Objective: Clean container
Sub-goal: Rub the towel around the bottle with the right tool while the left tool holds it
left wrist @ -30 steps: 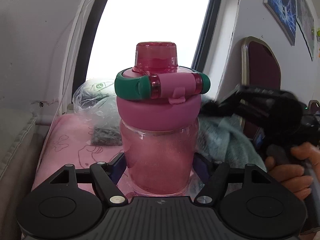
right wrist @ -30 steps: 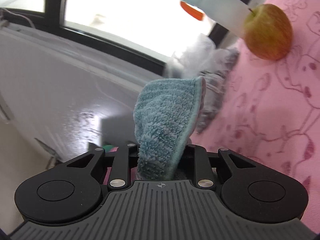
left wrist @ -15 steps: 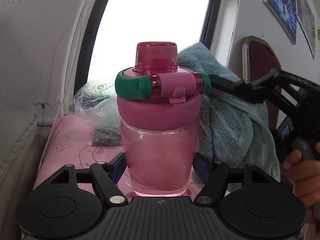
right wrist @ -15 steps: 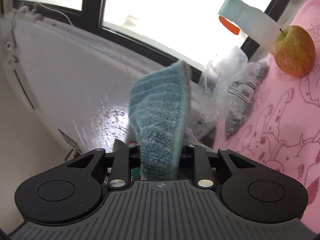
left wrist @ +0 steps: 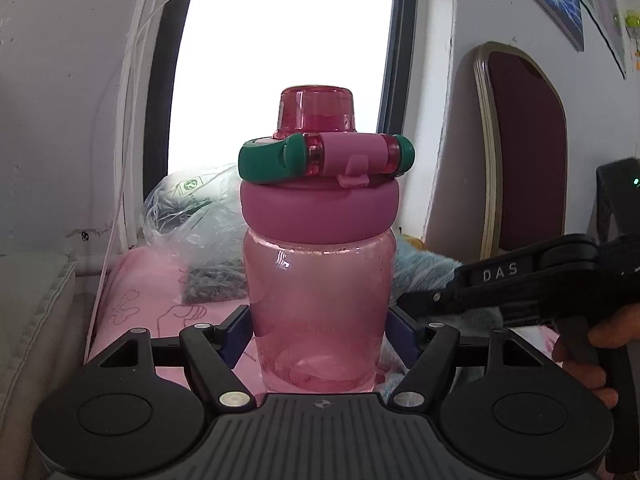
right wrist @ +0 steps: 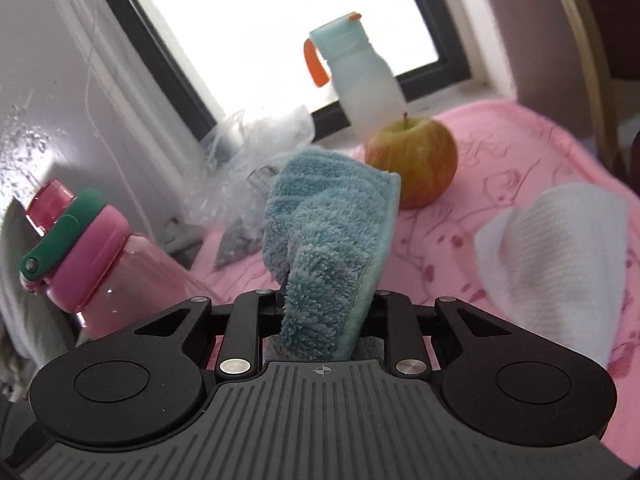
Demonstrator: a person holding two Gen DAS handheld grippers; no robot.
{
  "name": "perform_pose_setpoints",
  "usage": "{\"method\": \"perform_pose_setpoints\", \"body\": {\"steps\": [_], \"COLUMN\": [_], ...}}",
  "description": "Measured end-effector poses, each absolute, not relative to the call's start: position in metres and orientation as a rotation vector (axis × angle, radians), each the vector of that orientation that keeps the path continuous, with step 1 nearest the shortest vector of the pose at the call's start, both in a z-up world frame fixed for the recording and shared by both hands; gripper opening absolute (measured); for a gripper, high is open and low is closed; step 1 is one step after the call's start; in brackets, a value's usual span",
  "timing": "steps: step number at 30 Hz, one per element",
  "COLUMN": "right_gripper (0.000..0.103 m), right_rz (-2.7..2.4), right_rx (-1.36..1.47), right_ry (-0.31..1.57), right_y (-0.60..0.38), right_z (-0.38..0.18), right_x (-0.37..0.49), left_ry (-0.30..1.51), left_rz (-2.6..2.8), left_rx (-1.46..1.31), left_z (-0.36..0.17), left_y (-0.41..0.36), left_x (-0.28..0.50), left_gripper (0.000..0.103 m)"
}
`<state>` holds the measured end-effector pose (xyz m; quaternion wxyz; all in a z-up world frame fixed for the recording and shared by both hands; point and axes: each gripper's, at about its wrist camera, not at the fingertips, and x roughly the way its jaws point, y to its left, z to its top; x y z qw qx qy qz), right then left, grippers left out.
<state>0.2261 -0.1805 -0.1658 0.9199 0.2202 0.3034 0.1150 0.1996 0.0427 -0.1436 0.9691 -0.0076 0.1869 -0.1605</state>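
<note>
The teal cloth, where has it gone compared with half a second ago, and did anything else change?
The right gripper has swung the teal cloth down from beside the lid to low at the pink bottle's right side, still clamped. The left gripper stays closed on the bottle, upright, lid shut.

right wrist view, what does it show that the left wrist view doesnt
Only the right wrist view shows the apple, the white bottle with an orange handle behind it, and the white cloth lying on the pink cover.

Only the left wrist view shows the maroon chair, the wall pictures, and the person's hand on the right gripper's handle.

Both show the pink bottle held in the left gripper, the teal towel clamped in the right gripper, the plastic bag and the window.
</note>
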Motion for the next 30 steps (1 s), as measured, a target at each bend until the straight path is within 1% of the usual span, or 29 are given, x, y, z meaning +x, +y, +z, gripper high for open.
{"method": "perform_pose_setpoints", "body": {"steps": [3,5,7,12,19,21,22,26,30], "right_gripper": [0.025,0.025,0.025,0.026,0.026,0.026,0.026,0.026,0.026], "right_rz": [0.243,0.25,0.255,0.263,0.255,0.261,0.263,0.267,0.284], "right_rx": [0.514,0.554,0.592,0.693,0.759,0.751,0.744,0.735,0.729], "right_ry": [0.702,0.709,0.715,0.724,0.725,0.726,0.725,0.724,0.719], "right_y": [-0.186,-0.192,-0.196,-0.206,-0.214,-0.214,-0.213,-0.211,-0.21], "right_z": [-0.175,-0.176,-0.177,-0.182,-0.183,-0.182,-0.182,-0.18,-0.178], "right_x": [0.232,0.231,0.231,0.232,0.23,0.23,0.23,0.23,0.229], "left_ry": [0.419,0.438,0.461,0.496,0.497,0.487,0.482,0.472,0.435], "left_rz": [-0.247,-0.167,-0.07,0.142,0.304,0.278,0.255,0.114,-0.135], "left_rx": [0.011,0.007,-0.026,-0.075,-0.071,-0.033,-0.01,0.032,0.018], "left_z": [-0.139,-0.137,-0.134,-0.128,-0.126,-0.126,-0.126,-0.128,-0.131], "left_y": [0.025,0.012,0.001,-0.02,-0.039,-0.043,-0.044,-0.03,0.016], "left_x": [0.2,0.199,0.198,0.201,0.208,0.207,0.207,0.205,0.198], "left_gripper": [0.072,0.085,0.09,0.091,0.089,0.078,0.071,0.07,0.07]}}
